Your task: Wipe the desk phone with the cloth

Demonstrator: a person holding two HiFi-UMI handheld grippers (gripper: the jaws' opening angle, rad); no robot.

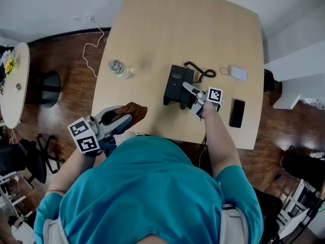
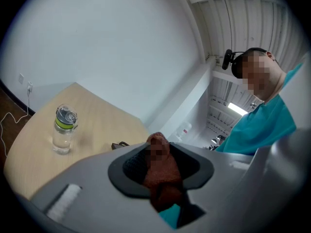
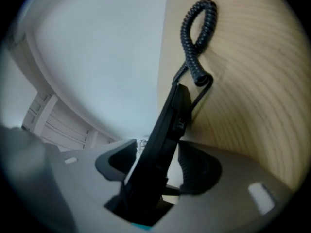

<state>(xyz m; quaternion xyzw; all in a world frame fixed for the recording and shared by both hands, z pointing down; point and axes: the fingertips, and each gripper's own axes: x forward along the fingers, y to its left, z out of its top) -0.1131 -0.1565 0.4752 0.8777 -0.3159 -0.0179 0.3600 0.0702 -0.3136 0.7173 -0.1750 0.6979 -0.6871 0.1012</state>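
the desk phone (image 1: 175, 83), one black piece, stands near the middle of the desk (image 1: 177, 29), a little toward the person's right. its coiled cord (image 1: 200, 74) lies in a loop on the wood just beside it, on the far right side. the right gripper (image 1: 190, 89) is at the phone's right side. its jaws stand wide, a black edge of the phone passes between them, and a gap shows beside one pad, so they do not clamp it.

the cloth (image 1: 133, 111), one brown piece, is well apart from the phone, over the near left edge of the desk, pinched between the closed jaws of the left gripper (image 1: 116, 120).

one water bottle (image 1: 118, 68) stands upright on the left part of the desk, lid on, with clear water in it. to the right of the phone lie one black mobile phone (image 1: 236, 113) and one small pale flat thing (image 1: 237, 72). one round table (image 1: 12, 85) stands on the floor far to the left.
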